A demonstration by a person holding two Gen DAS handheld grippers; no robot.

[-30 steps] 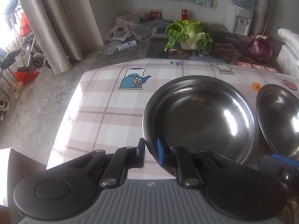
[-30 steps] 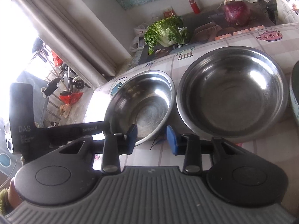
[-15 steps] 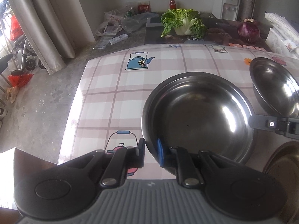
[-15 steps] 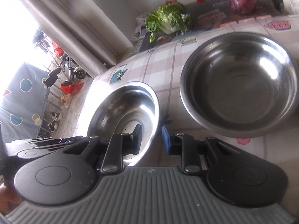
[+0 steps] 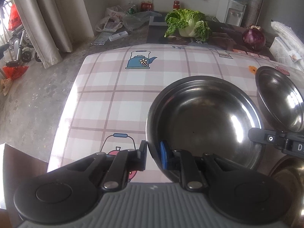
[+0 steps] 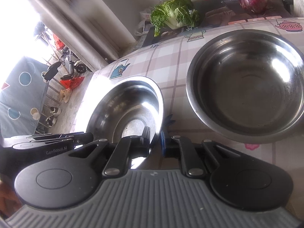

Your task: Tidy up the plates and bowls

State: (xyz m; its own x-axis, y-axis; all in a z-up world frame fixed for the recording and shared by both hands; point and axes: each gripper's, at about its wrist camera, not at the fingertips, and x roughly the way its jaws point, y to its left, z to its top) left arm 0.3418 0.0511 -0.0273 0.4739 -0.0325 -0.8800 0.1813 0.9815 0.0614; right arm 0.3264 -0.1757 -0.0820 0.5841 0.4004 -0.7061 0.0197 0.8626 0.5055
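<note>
1. The left gripper (image 5: 153,152) has its fingers clamped on the near rim of a steel bowl (image 5: 205,121). One pad is outside the wall and the blue pad is inside.
2. The right gripper (image 6: 155,142) grips the same bowl at another part of its rim. Its jaws have just been closing, and they now pinch the thin wall between them.
3. The bowl is over the left part of the tablecloth (image 5: 114,95), near the table's edge. I cannot tell whether its base touches the cloth.
4. A second bowl (image 6: 247,83), also steel and empty, is just to the right of the held one and apart from both grippers.
5. In the right wrist view, the left gripper's side reads "GenRobot.AI".
6. In the left wrist view, the right gripper's body shows a white "D" before it is cut off at the picture's edge.
7. The tablecloth is checked pink and white and is printed with kettles and teapots, one of them blue with a daisy.
8. A cabbage (image 5: 188,25) and a red onion (image 5: 253,38) lie beyond the cloth on a dark mat. The mat has Chinese characters on it that are too small to read.
</note>
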